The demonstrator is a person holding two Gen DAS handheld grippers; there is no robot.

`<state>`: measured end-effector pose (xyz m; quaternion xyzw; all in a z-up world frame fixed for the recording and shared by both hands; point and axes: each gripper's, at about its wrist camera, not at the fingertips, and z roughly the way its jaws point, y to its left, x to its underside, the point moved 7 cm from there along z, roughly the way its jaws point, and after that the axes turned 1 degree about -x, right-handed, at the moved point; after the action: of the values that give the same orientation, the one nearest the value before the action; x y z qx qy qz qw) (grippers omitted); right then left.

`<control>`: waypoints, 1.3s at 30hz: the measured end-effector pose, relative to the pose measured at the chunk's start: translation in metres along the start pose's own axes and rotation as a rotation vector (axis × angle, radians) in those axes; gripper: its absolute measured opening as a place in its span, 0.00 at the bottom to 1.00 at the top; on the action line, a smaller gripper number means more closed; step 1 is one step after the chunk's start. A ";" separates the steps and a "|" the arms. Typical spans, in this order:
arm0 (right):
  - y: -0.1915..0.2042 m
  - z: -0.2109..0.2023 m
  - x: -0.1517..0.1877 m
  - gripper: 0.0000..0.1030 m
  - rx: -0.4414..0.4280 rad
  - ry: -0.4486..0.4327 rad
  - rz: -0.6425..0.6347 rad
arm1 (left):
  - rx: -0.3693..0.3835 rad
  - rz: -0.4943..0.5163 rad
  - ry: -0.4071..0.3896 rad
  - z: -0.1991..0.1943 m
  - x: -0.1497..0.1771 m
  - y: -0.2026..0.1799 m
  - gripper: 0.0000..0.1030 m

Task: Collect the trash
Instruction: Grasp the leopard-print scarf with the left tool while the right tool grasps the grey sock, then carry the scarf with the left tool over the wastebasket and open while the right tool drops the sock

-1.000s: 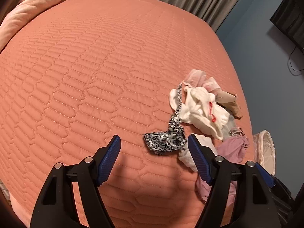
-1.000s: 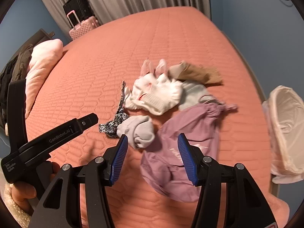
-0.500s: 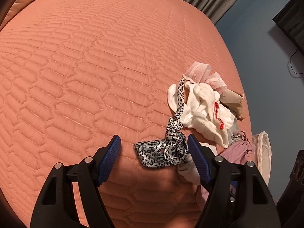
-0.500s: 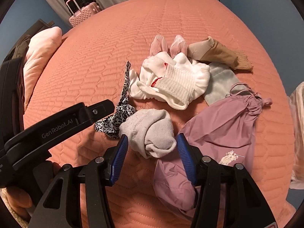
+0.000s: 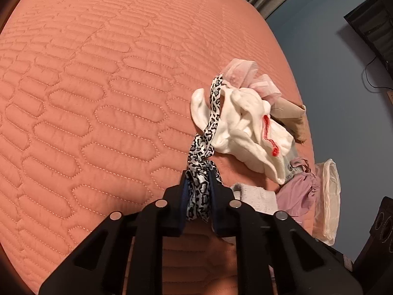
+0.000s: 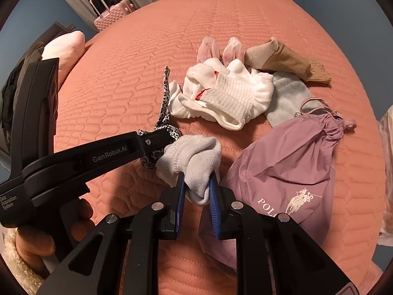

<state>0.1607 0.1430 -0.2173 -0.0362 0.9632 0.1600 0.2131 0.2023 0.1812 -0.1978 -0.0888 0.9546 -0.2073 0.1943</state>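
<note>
Two grippers work side by side at the near edge of a salmon-pink quilted bedspread (image 5: 103, 103), each pinching one soft item so that both can be lifted at once. Closest in, the right gripper (image 6: 197, 191) is closing its blue-padded jaws on the lower fold of a balled pale grey sock (image 6: 194, 159), which bulges out above the pads; that low, central bite looks chosen to keep the bundle from unrolling. Just beside it, touching the sock, the left gripper (image 5: 199, 191) is likewise closing, with a leopard-print black-and-white satin scarf (image 5: 199, 172) bunched between its pads, the free tail trailing away across the bedspread and over a crumpled white ribbed sock with red stitching (image 6: 228, 95). Both tools tilt steeply downward toward the bed; a hand (image 6: 41, 241) with a fleecy cream cuff wraps the left handle. Right of the grey sock lies a mauve drawstring fabric bag with a white polo logo (image 6: 289, 172), untouched. Farther back sit sheer pink socks (image 6: 221, 49) and a beige nylon sock (image 6: 287, 61). Beyond the right edge of the bed stands a bin lined with a translucent plastic bag (image 5: 329, 196), probably where these pieces go
</note>
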 end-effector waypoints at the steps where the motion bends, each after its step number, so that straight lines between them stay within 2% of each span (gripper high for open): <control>1: 0.000 -0.004 0.001 0.16 -0.002 -0.007 0.003 | 0.000 0.009 -0.007 -0.002 0.001 -0.003 0.13; 11: -0.013 -0.066 -0.014 0.16 0.000 -0.141 0.032 | 0.025 0.096 -0.104 -0.052 -0.003 -0.041 0.13; 17: -0.033 -0.120 -0.021 0.16 0.019 -0.251 0.058 | 0.044 0.172 -0.174 -0.086 -0.009 -0.079 0.13; 23: -0.062 -0.173 -0.025 0.16 0.039 -0.346 0.109 | 0.076 0.249 -0.208 -0.102 -0.003 -0.129 0.13; 31: -0.109 -0.229 -0.019 0.16 0.081 -0.440 0.173 | 0.122 0.374 -0.219 -0.103 0.020 -0.210 0.13; 39: -0.176 -0.274 -0.004 0.16 0.142 -0.517 0.263 | 0.178 0.503 -0.184 -0.089 0.050 -0.285 0.13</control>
<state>0.0789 -0.1122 -0.0323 0.1456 0.8823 0.1223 0.4306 0.1457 -0.0554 -0.0172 0.1499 0.9030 -0.2268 0.3326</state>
